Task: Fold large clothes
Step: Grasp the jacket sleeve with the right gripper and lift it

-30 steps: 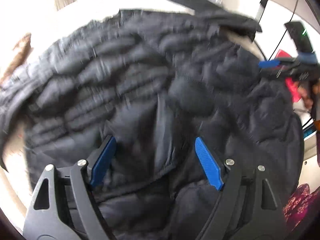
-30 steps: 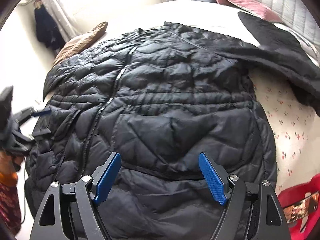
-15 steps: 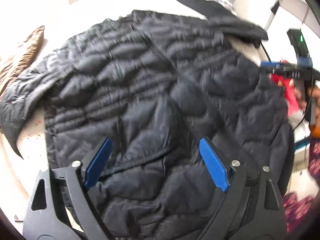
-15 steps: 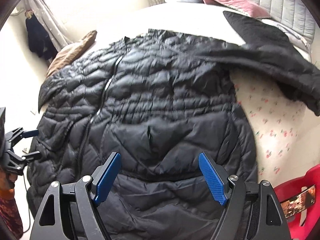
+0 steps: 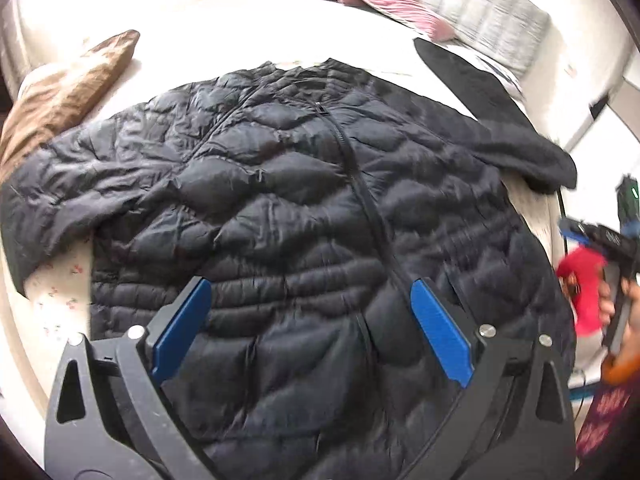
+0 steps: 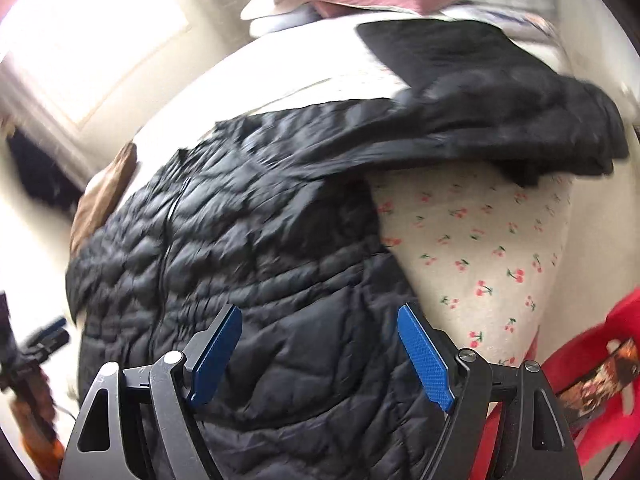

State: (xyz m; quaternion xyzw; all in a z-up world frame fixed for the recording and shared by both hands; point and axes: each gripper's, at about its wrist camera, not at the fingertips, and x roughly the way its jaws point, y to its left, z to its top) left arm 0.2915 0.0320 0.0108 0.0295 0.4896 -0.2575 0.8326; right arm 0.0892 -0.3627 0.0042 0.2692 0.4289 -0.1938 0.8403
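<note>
Puffy black quilted jacket (image 5: 304, 216) lies spread flat on the white bed sheet with little red cherries (image 6: 480, 248), filling the middle of both views, zipper up. It looks soft, light and a bit slippery, so I think a pinch on a thick edge works best. Far left, one sleeve (image 5: 52, 208) sticks out. The left gripper (image 5: 308, 328) has just been opening; nothing is between its jaws. The right gripper (image 6: 320, 352) is apart too, holding nothing.

A brown pillow (image 5: 68, 80) lies far left of the tool, pink pillows (image 5: 384, 0) far ahead, cherry-print bedsheet (image 6: 480, 248) and red bag (image 6: 592, 380) right.
</note>
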